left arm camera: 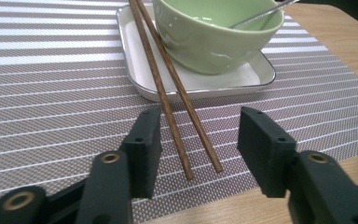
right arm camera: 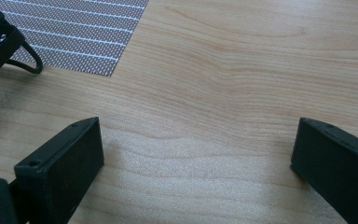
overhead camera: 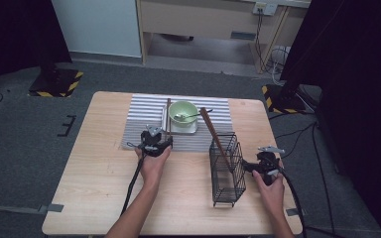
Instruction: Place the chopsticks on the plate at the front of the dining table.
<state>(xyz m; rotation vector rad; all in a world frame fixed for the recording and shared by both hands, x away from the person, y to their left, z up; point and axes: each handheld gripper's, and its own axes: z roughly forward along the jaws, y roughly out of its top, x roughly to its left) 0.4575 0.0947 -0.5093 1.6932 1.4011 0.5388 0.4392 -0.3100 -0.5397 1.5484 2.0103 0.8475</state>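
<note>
A pair of brown chopsticks (left arm camera: 177, 93) lies on the striped mat (left arm camera: 51, 93), their far ends propped on the rim of a white square tray (left arm camera: 140, 70) and leaning against the side of a green bowl (left arm camera: 214, 37). Their near tips rest on the mat, just apart from each other. The left gripper (left arm camera: 200, 140) sits low over those tips with its jaws partly apart, one on each side of the pair; the pads do not press on the sticks, and the gap on the right is the wider one. In the high view the left gripper (overhead camera: 155, 141) is at the near edge of the mat, just in front of the tray.

The bowl stands on the tray, and a metal spoon (left arm camera: 256, 14) rests inside it with its handle sticking out over the rim.

To the right, on the bare wooden counter (overhead camera: 104, 183), stands a black wire basket (overhead camera: 226, 171) with another brown stick (overhead camera: 212, 130) leaning out of its top toward the mat. The right gripper (overhead camera: 250, 167) is held just beside the basket's right side. In the right gripper view its jaws (right arm camera: 196, 158) stand wide apart over bare wood, with nothing between them, and a foot of the basket shows at the upper left.
</note>
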